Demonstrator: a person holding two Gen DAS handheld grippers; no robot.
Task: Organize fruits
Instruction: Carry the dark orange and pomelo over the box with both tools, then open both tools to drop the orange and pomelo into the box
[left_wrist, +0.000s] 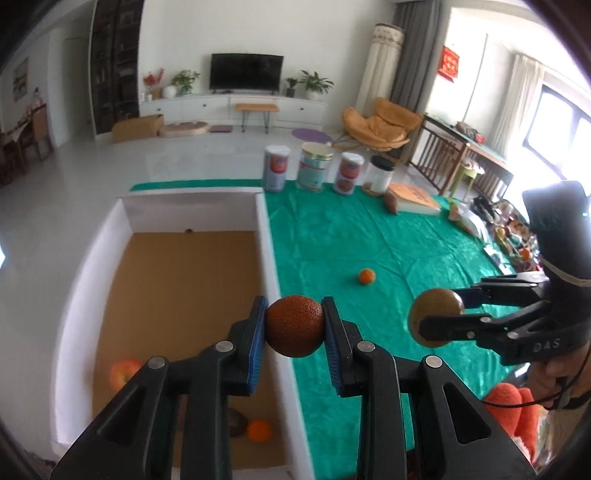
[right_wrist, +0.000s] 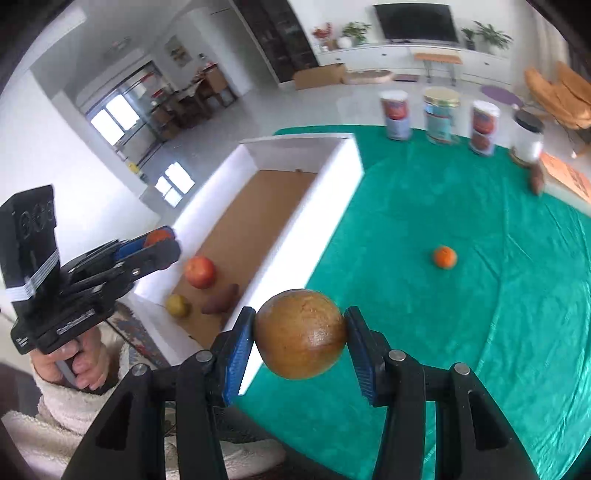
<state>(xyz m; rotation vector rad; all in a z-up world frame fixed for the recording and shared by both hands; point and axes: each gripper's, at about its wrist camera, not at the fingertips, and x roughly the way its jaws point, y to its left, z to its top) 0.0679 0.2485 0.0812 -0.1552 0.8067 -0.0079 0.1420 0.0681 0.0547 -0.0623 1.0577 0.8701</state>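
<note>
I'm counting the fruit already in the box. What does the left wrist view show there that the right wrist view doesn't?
Only the left wrist view shows a small orange in the box. Only the right wrist view shows a yellow fruit there. Both show the white box, a red apple, a dark purple-brown piece, and one loose orange on the green cloth.

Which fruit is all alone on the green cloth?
The small orange, lying on the green cloth. Other fruits are in the white box or held in grippers.
</note>
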